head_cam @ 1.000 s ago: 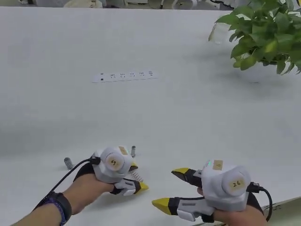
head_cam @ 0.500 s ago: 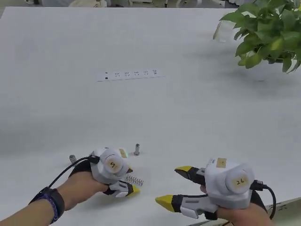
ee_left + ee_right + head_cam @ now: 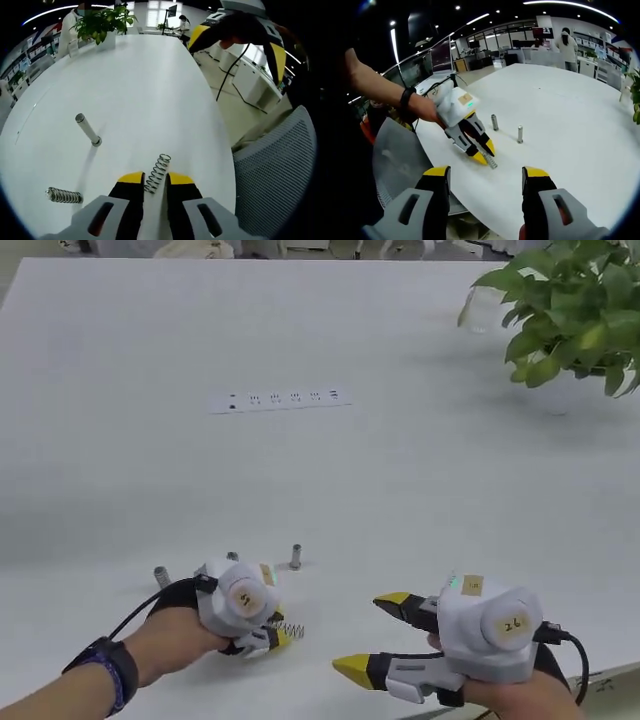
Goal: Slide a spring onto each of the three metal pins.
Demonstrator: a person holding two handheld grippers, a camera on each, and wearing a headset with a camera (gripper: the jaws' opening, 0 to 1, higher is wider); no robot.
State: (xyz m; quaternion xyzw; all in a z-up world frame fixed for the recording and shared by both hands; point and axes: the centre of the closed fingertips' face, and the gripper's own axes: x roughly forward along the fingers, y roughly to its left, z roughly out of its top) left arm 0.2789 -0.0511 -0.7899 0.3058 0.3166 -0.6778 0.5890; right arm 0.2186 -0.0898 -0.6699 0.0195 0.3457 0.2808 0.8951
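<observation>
Bright, even, diffuse light falls from overhead in the head view. The wide white matte tabletop (image 3: 400, 470) is close to washed out, with little texture. Shadows are soft and pale, the plainest a grey smudge under the green leafy potted plant (image 3: 570, 310). In the left gripper view the fisheye bends the table edge into an arc. There the coiled steel wire spring (image 3: 157, 173) is sharp, coil by coil, while the far room smears. The right gripper view is dimmer: a dark ceiling crossed by long white ceiling light strips (image 3: 477, 19) and small spot lamps, its margins stretched and soft
</observation>
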